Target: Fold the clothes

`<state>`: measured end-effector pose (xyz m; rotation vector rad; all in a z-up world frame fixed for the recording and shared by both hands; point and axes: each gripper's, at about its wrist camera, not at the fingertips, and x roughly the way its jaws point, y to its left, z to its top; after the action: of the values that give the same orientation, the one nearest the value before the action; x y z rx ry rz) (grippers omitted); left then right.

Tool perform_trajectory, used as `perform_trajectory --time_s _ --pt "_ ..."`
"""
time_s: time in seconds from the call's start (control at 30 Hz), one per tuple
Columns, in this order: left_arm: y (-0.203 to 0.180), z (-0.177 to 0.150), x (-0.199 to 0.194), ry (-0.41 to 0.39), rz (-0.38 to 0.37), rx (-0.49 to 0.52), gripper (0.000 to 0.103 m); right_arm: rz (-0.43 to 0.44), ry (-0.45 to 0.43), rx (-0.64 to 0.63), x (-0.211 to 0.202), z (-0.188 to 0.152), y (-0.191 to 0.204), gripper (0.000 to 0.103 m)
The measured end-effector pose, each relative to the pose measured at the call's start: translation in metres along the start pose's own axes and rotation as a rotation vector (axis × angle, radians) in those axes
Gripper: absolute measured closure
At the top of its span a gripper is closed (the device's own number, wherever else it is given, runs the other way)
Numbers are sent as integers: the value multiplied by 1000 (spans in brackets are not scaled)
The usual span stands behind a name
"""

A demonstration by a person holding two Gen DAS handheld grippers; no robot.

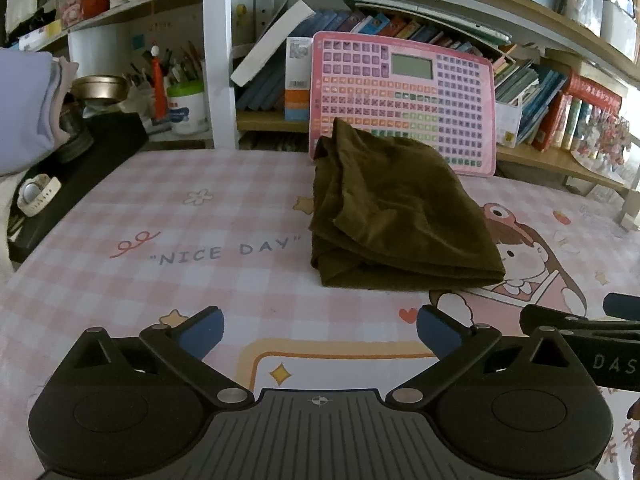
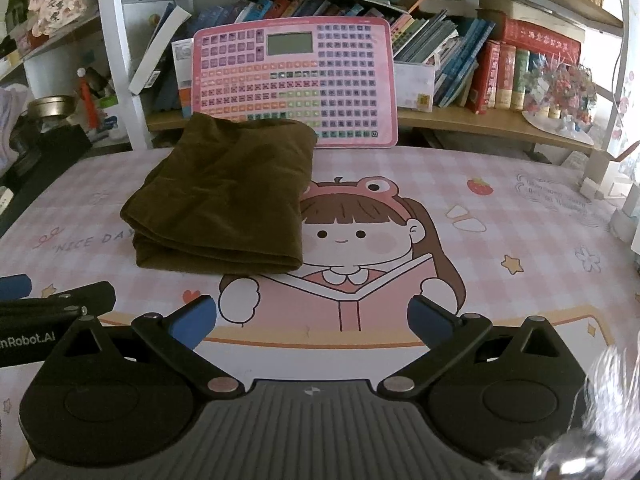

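Note:
An olive-brown garment lies folded in a thick rectangular stack on the pink checked table mat, ahead and slightly right in the left wrist view. The same garment sits ahead and to the left in the right wrist view. My left gripper hovers low over the mat, short of the stack, jaws wide apart and empty. My right gripper is also open and empty, over the cartoon girl print. Each gripper's side shows at the edge of the other's view.
A pink keypad board leans against the bookshelf right behind the garment. At the left stand a black block with a white watch, a brass bowl and a pen cup. A flower ornament stands at the right.

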<state>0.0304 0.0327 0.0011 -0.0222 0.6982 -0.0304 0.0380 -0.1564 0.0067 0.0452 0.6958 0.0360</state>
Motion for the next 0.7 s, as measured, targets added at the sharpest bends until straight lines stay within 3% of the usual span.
perform_trajectory --time_s 0.7 --pt "-3 -1 -2 9 -2 5 0 -2 1 4 -3 0 -1 0"
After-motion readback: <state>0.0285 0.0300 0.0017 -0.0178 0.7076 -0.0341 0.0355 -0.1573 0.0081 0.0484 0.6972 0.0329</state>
